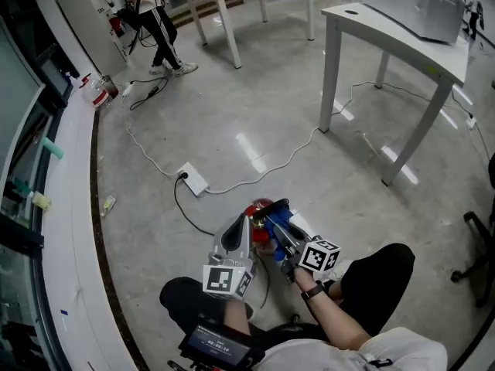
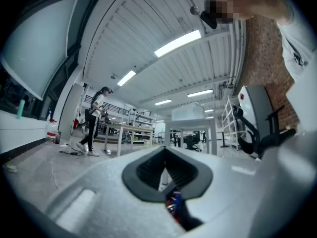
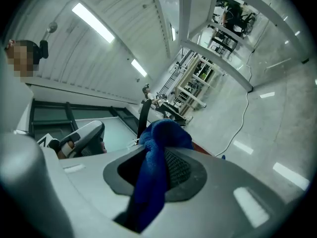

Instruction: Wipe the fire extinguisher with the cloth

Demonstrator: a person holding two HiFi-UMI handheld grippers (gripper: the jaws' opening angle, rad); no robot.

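On the floor between your knees, far left of the cluster, your left gripper [image 1: 244, 227] points toward the fire extinguisher [image 1: 257, 207]. In the left gripper view its jaws [image 2: 165, 151] are drawn together at the tips with nothing clamped between them; only a sliver of red and blue shows through the gap below. Whether its tips touch the extinguisher is hard to judge from the head view.

The extinguisher's red top sits just ahead of both grippers, low on the grey floor. Just right of it, the blue cloth [image 1: 280, 217] lies bunched against the red body.

Your right gripper [image 1: 274, 226] is clenched on that cloth [image 3: 163, 138], which stands up from between the pads and hangs down past them toward the camera.

Farther out, a white power strip [image 1: 192, 179] lies on the floor, and a white table [image 1: 387, 29] stands at upper right.
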